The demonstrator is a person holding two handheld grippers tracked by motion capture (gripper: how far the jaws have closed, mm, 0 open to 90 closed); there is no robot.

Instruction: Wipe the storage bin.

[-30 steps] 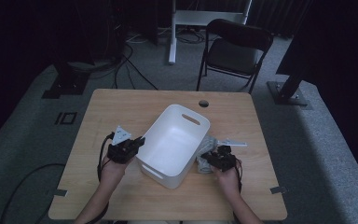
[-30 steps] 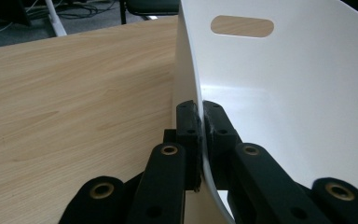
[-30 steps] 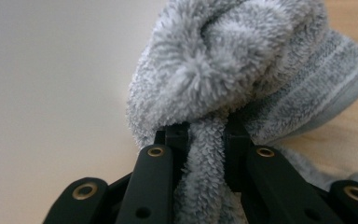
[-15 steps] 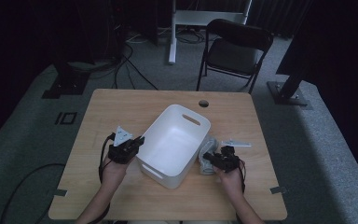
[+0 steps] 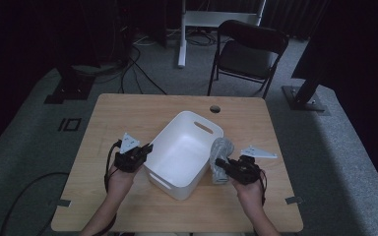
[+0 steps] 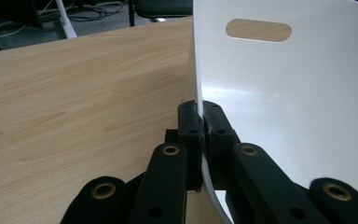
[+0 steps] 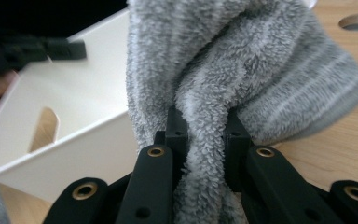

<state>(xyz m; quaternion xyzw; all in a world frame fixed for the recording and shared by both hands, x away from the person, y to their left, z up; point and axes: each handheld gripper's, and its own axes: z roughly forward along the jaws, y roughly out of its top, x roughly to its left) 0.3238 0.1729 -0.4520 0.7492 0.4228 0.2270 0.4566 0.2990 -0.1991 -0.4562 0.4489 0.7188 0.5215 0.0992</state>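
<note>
The step in hand looks like loading the grey fleecy sock (image 5: 221,158) into the white bin (image 5: 174,183); the right tongs (image 5: 220,162) pinch a thick fold of the sock, jaws pressed into the pile on both sides, and hold it just outside the bin's right wall, toward the right edge of the worktop (image 5: 128,109); in the right gripper view the sock (image 7: 242,70) bulges above the jaws with the bin's wall (image 7: 74,116) close behind it. The left tongs (image 5: 149,147) are clamped on the bin's left wall, the thin white rim (image 6: 196,70) caught between the jaws, steadying it near the middle of the worktop; the bin sits askew to the worktop's edges. Its inside (image 5: 187,147) appears bare, so nothing is in it yet. The next move, as I judge it, calls for lifting the sock over the right rim, carrying it above the hollow, then spreading the right tongs; the left grip should hold firm so the bin does not slide.
</note>
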